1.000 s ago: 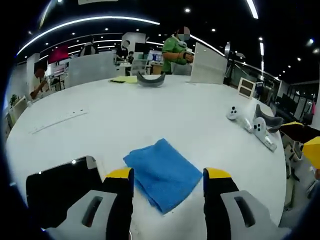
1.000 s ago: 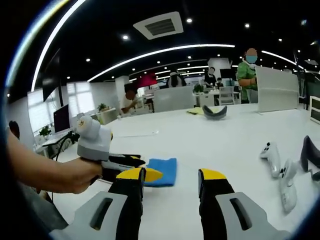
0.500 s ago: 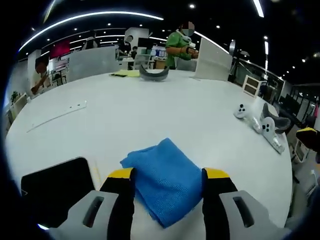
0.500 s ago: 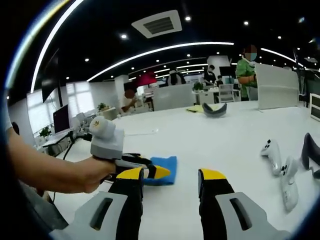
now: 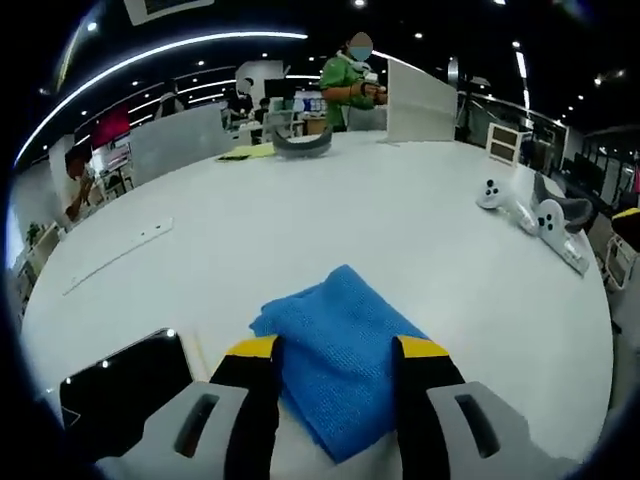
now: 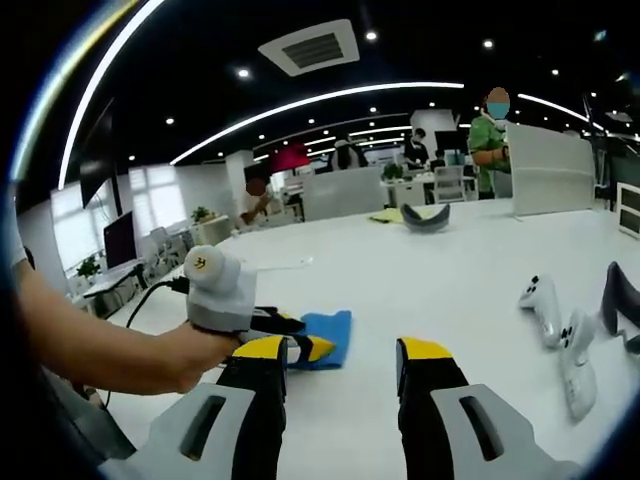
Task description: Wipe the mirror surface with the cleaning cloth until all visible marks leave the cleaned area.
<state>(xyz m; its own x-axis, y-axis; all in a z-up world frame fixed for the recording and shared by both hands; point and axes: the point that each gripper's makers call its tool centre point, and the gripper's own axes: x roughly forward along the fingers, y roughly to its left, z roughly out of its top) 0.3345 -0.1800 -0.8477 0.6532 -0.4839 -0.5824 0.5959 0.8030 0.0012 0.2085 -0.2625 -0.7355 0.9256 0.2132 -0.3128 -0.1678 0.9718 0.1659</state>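
Directly ahead of the left hand-held gripper (image 5: 335, 352), a folded blue cleaning cloth (image 5: 340, 345) lies flat on the white tabletop (image 5: 330, 210), its near part between the parted, empty jaws and its long axis running away and slightly leftward. The dark mirror (image 5: 125, 385) lies on the tabletop just left of the cloth. The right hand-held gripper (image 6: 340, 350), jaws likewise apart and empty, hangs farther back, with the cloth ahead to its left. The left one is judged nearer for the pickup. White game controllers (image 5: 530, 210) rest well apart, to the right.
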